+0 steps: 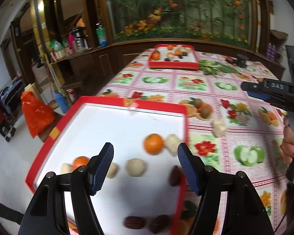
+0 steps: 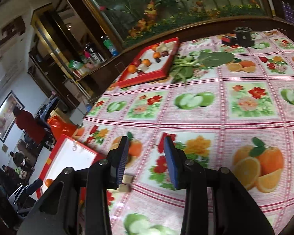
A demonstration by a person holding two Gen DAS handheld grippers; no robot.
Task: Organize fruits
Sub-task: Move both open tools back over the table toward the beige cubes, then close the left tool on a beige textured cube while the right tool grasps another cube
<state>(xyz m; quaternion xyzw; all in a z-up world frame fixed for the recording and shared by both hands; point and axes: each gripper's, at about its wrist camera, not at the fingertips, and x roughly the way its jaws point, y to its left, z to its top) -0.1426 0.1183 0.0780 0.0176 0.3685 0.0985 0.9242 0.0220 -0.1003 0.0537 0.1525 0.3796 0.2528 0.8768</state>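
A red tray with a white floor (image 1: 107, 101) lies close to me. It holds two oranges (image 1: 153, 144), several pale round fruits (image 1: 135, 167) and dark red fruits (image 1: 175, 176). My left gripper (image 1: 146, 166) hovers open over this tray with nothing between its fingers. A pale chunk (image 1: 219, 127) lies on the tablecloth just right of the tray. My right gripper (image 2: 146, 160) is open and empty above the cloth, with that pale chunk (image 2: 126, 184) low beside its left finger. A second red tray (image 2: 145, 76) with mixed fruits sits at the far edge.
Leafy greens (image 2: 186, 66) lie right of the far tray, and a black cylinder (image 2: 243, 37) stands behind them. The fruit-printed tablecloth (image 2: 235, 117) covers the table. A hand (image 1: 290, 145) holds the right gripper. Wooden cabinets and a shelf of bottles (image 1: 78, 39) stand beyond the table's left edge.
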